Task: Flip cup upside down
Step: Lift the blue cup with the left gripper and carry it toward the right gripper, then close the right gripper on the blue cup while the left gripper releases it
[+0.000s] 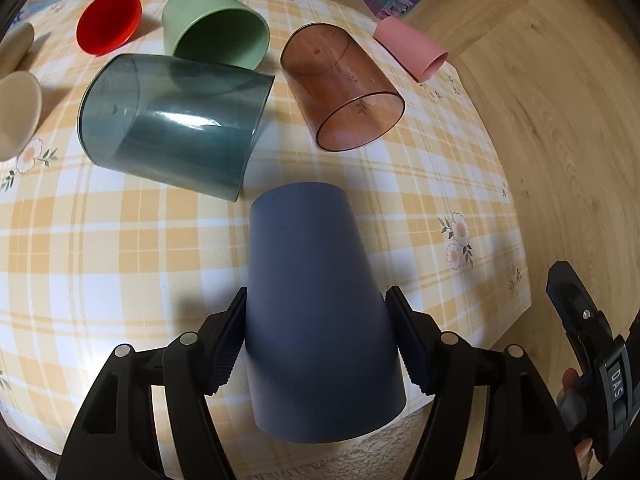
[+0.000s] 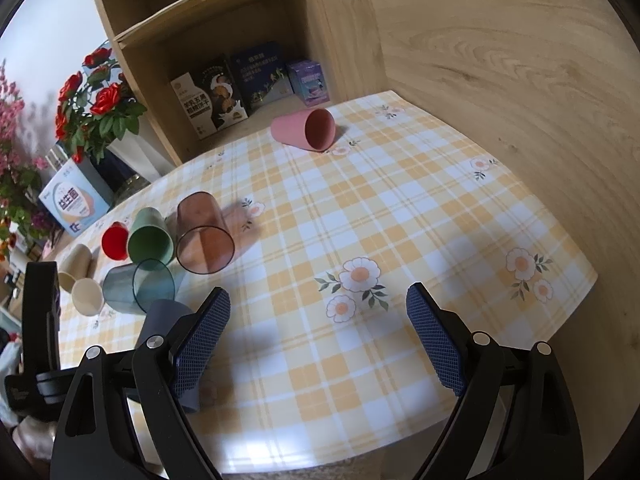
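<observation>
My left gripper is shut on a slate-blue cup, its pads pressed on both sides of the wall. The cup tilts with its closed base toward the table middle and its wide rim toward the camera, near the table's front edge. It also shows in the right wrist view, partly hidden behind my right gripper's left finger. My right gripper is open and empty above the checked tablecloth.
Several cups lie on their sides: teal clear, brown clear, green, red, pink, two beige. A wooden shelf with boxes stands behind; a wooden wall is at the right.
</observation>
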Motion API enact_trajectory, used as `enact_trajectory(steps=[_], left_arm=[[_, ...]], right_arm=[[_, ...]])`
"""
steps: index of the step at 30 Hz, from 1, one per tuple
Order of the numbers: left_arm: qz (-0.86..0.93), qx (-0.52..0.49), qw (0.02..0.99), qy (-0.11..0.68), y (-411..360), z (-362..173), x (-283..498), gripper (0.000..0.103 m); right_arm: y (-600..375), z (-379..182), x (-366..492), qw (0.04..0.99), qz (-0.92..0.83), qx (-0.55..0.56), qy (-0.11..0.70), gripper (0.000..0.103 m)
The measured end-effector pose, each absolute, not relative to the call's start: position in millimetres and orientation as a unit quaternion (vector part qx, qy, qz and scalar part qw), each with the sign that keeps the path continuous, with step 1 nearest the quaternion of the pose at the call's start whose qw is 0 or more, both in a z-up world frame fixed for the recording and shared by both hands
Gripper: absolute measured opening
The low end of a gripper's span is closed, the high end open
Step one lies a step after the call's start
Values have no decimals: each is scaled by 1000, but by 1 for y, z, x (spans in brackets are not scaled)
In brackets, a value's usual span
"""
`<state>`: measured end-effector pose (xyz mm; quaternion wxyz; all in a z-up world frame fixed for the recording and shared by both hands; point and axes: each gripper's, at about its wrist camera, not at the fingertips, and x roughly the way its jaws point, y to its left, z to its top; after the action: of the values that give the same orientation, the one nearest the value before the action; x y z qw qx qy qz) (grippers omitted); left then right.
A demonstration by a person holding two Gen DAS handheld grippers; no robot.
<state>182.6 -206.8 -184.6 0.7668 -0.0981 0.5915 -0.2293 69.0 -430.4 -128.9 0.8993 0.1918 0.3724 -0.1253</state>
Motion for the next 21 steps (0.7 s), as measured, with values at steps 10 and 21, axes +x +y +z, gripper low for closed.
enact_trajectory(steps=[10,21], left_arm=[[-229,-90,772,586,-211,-183,184,68],[-226,-92,779,577,-179,-166,177,80]], right_arm=[[-423,-123,70,900,-119,188,375,87],[-402,-111,70,904,-106,172,376,87]])
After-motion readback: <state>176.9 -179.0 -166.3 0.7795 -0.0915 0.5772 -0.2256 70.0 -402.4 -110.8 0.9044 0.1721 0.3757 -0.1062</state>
